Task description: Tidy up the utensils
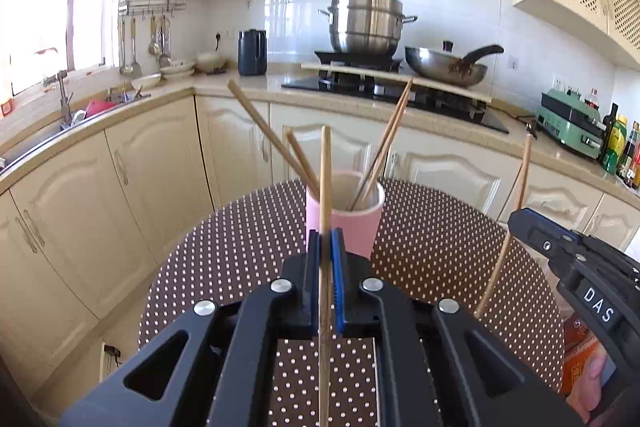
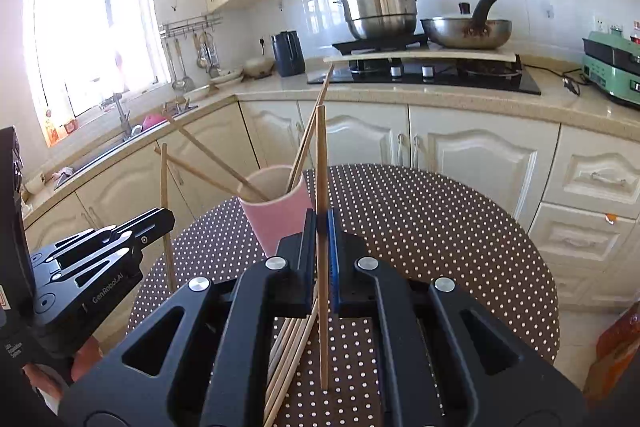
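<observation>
Left wrist view: a round brown polka-dot table [image 1: 248,259] before cream kitchen cabinets [image 1: 132,183]. The left gripper [image 1: 325,251], level, pinches one upright wooden chopstick [image 1: 326,187] just before the pink cup [image 1: 352,223] holding several chopsticks.

Right wrist view: the right gripper [image 2: 320,235] clamps a second chopstick [image 2: 321,163] upright beside the cup; loose chopsticks [image 2: 288,359] apparently lie beneath.

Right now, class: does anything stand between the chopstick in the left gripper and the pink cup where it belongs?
No separate object. The left gripper holds its chopstick upright just before the pink cup; only chopsticks already inside lean across the mouth.
</observation>
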Demonstrator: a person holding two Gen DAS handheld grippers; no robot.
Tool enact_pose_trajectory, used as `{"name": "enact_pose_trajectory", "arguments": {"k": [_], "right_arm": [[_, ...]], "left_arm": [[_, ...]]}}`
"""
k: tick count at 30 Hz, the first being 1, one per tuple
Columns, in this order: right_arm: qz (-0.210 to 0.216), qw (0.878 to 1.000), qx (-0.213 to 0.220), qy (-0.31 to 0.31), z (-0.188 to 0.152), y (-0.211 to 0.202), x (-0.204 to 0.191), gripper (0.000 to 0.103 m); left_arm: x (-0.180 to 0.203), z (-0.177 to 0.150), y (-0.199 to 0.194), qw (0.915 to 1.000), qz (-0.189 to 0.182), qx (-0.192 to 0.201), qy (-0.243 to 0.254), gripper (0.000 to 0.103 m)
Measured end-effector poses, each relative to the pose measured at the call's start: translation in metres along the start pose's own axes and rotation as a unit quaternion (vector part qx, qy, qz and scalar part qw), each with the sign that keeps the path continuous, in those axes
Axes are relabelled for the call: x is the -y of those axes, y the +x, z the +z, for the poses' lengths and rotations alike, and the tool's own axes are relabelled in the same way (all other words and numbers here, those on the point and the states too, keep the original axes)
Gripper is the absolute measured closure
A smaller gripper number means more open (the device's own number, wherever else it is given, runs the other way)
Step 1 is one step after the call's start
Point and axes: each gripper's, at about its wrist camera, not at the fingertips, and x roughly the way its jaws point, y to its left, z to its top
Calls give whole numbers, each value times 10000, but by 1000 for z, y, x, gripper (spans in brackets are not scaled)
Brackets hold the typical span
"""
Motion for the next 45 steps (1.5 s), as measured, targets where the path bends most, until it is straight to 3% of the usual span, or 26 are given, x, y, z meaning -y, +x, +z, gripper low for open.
{"name": "enact_pose_trajectory", "arguments": {"k": [10,20,27,32,36,38,40,44,45], "right_arm": [[12,9992,390,-130,34,-3,-4,97],[-5,9968,677,-417,80,5,-15,97],[106,9943,937,-499,113,5,-26,97],[29,9957,656,-651,105,22,-23,96],[30,9990,-52,-439,82,53,-2,95],[-102,9986,-398,-345,68,71,9,84],[-164,9976,-616,-280,54,83,17,37],[-336,9934,-1026,-390,23,108,24,38],[-342,9916,-1175,-408,14,115,26,43]], "left_arm": [[1,30,-10,9989,108,454,-81,96],[7,79,-16,9936,359,1069,-6,96],[11,114,-18,9897,309,1397,-32,96],[5,115,-18,9910,153,1327,-99,96],[0,103,-24,9921,6,1252,-62,96],[-3,97,-25,9929,-66,1185,-67,96],[-6,92,-28,9935,-57,1137,-48,96],[-11,80,-28,9964,-158,838,-12,96],[-13,76,-28,9970,-162,754,-4,96]]}}
